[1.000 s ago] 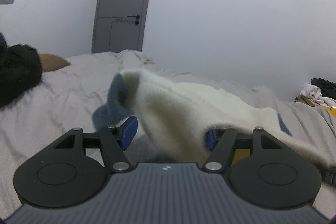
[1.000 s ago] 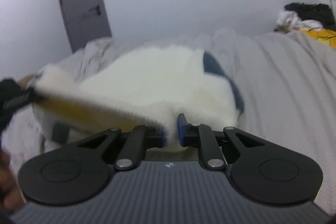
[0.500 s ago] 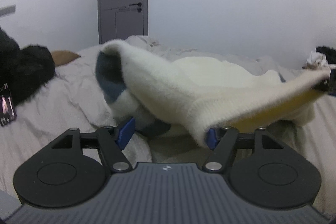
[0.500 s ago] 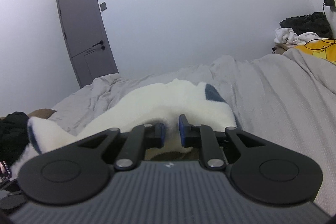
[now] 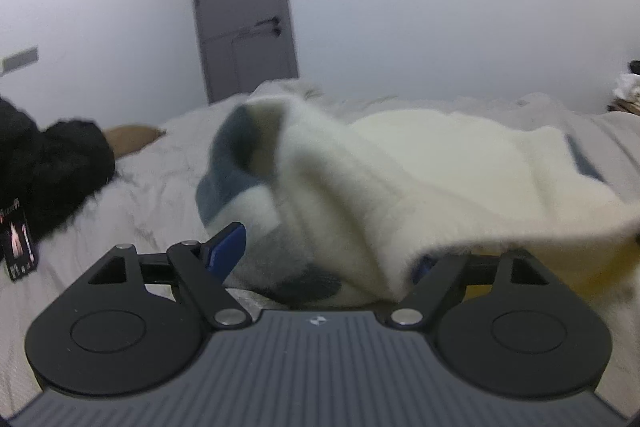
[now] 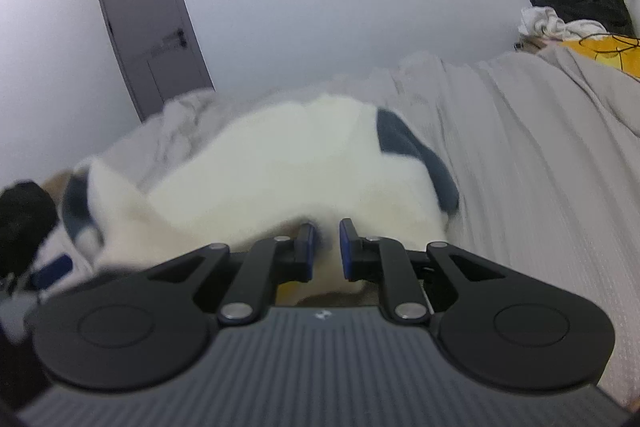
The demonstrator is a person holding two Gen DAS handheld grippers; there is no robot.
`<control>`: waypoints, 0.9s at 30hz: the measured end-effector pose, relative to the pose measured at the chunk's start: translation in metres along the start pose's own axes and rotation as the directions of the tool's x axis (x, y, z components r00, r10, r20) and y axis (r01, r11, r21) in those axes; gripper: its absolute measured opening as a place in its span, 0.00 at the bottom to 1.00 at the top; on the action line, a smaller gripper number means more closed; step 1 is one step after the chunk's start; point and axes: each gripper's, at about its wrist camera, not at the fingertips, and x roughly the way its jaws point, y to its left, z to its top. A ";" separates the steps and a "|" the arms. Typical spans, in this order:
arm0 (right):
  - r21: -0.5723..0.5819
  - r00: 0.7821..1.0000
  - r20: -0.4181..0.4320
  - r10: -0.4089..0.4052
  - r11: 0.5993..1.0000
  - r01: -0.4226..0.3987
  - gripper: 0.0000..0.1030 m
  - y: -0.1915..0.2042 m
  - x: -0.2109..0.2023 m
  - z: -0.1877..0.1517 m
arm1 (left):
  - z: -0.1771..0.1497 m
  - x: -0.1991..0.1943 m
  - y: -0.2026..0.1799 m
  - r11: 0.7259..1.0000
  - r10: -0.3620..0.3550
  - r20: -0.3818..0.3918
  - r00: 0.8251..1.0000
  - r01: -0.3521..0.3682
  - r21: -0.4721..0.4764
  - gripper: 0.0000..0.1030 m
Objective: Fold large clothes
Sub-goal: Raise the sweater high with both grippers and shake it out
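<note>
While right tool (image 6: 326, 247) pinches fleece garment (image 6: 288, 163), left tool (image 5: 324, 259) gapes.

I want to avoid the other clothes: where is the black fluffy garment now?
In the left wrist view the black fluffy garment lies at the far left on the grey bed cover, left of the cream fleece, beside a brown pillow.

A cream-white fleece garment (image 5: 420, 163) with slate-blue patches lies just ahead of the black left gripper (image 5: 328, 259), whose pads are bright blue. Beneath it the bedsheet (image 6: 540, 163) is pale grey. Far beyond stands a grey-mauve door (image 5: 244, 7); off left, a black fuzzy heap (image 5: 52, 171)
</note>
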 end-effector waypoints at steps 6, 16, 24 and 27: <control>-0.064 0.995 -0.094 -0.037 0.997 0.031 0.17 0.006 0.023 -0.015 | 0.000 0.017 0.021 0.994 -0.001 -0.047 0.999 -0.004 -0.110 0.83; -0.181 0.983 -0.108 -0.145 0.976 0.124 0.16 0.014 0.050 -0.032 | 0.001 -0.005 0.021 0.989 -0.006 0.022 1.000 0.009 -0.149 0.83; -0.215 0.963 0.208 -0.174 0.952 0.218 0.13 0.024 -0.004 -0.018 | 0.007 -0.047 0.038 0.974 -0.028 0.118 0.993 0.053 -0.222 0.82; -0.226 0.932 0.324 -0.160 0.944 0.241 0.13 0.031 -0.032 -0.015 | 0.009 -0.071 0.046 0.970 -0.043 0.157 0.987 0.078 -0.230 0.80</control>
